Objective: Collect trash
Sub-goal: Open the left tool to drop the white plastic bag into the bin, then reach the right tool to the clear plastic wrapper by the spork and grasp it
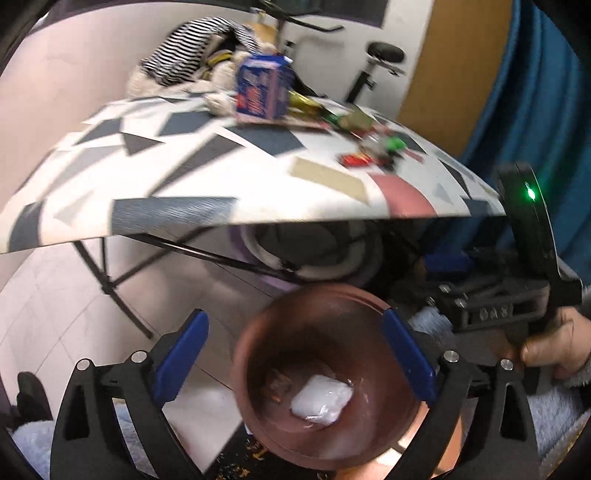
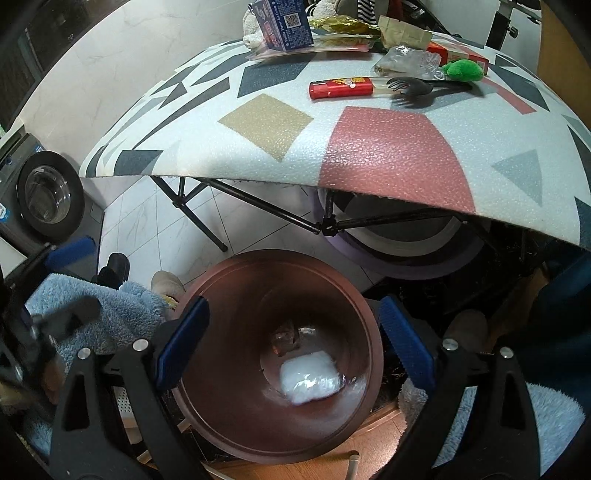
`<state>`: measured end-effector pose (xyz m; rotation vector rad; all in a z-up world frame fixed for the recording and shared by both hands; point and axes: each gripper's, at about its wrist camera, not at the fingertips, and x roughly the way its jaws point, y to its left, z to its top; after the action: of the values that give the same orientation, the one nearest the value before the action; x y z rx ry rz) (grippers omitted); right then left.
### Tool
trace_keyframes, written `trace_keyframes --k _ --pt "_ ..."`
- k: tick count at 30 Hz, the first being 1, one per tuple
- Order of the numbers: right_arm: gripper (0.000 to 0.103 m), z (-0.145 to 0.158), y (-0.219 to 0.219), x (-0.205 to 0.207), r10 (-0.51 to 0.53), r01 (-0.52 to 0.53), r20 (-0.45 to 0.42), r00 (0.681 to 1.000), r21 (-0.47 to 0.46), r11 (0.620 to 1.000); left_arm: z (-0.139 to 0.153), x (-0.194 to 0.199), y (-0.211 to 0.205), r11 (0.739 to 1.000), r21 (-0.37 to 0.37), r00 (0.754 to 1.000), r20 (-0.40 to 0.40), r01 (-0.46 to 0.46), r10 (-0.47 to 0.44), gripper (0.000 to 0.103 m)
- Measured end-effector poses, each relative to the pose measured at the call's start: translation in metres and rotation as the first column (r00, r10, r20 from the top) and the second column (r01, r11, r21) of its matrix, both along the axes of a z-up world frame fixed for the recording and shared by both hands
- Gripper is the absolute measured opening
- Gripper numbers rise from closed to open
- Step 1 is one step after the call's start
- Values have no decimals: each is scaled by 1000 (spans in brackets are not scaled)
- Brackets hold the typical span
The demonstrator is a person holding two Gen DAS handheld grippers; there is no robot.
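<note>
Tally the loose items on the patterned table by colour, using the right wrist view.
Red: 2, lighter, box
Blue: 1, carton
Green: 1, plush toy
Black: 1, fork
Gold: 1, wrapper
Clear: 1, bag
Total: 7

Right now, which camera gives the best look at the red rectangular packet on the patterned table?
The right wrist view: the red rectangular packet lies sharp and whole beside a black plastic fork. In the left wrist view, it is small and motion-blurred.

Bin (image 2: 229,417): reddish-brown
Packet (image 2: 309,380) in bin: white
Tabletop (image 2: 221,155): white with grey, tan and pink geometric shapes
Carton (image 2: 282,24): blue
Tube (image 2: 340,88): red
Plush toy (image 2: 463,70): green
Fork (image 2: 410,90): black
Gripper pads (image 2: 183,345): blue
</note>
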<state>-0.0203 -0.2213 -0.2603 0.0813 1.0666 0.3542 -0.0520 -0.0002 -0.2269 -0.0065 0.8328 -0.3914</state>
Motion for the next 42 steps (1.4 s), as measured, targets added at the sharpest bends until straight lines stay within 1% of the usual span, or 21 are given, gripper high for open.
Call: trace_keyframes --k 4,7,15,18,21,26,30,34,37,39,42 --pt "92 0 2 -1 3 -3 0 1000 -4 1000 4 3 11 998 13 997 24 -67 67 95" --pt "92 0 3 -1 6 -6 -1 1000 -8 1000 5 4 15 995 30 994 42 -100 98 96" --pt "93 3 4 -2 8 -7 16 1000 -10 1000 9 3 17 991 52 990 80 -124 119 96" --pt "93 10 6 -5 13 -12 54 998 -13 1000 12 2 19 989 46 986 97 -138 133 96" --pt "93 24 6 -12 24 -22 122 992 -20 1000 20 0 23 987 35 981 124 -155 150 97" --pt "95 41 -4 -12 7 -8 172 985 2 1000 39 5 27 988 0 975 164 -155 153 97" --pt "95 56 -15 -3 -26 23 201 979 19 1000 55 16 25 989 12 970 197 -148 143 97" --pt "95 70 -28 11 -58 58 223 973 8 998 73 33 25 989 -9 966 216 -147 145 97" --pt "95 76 -42 28 -89 88 207 974 15 996 81 44 26 988 -22 962 224 -152 153 97" --pt "95 80 -51 39 -106 105 202 974 14 994 86 53 26 988 -17 963 222 -150 150 97" --pt "95 86 -59 51 -112 116 225 968 -5 993 91 65 26 990 -9 966 219 -141 140 97"
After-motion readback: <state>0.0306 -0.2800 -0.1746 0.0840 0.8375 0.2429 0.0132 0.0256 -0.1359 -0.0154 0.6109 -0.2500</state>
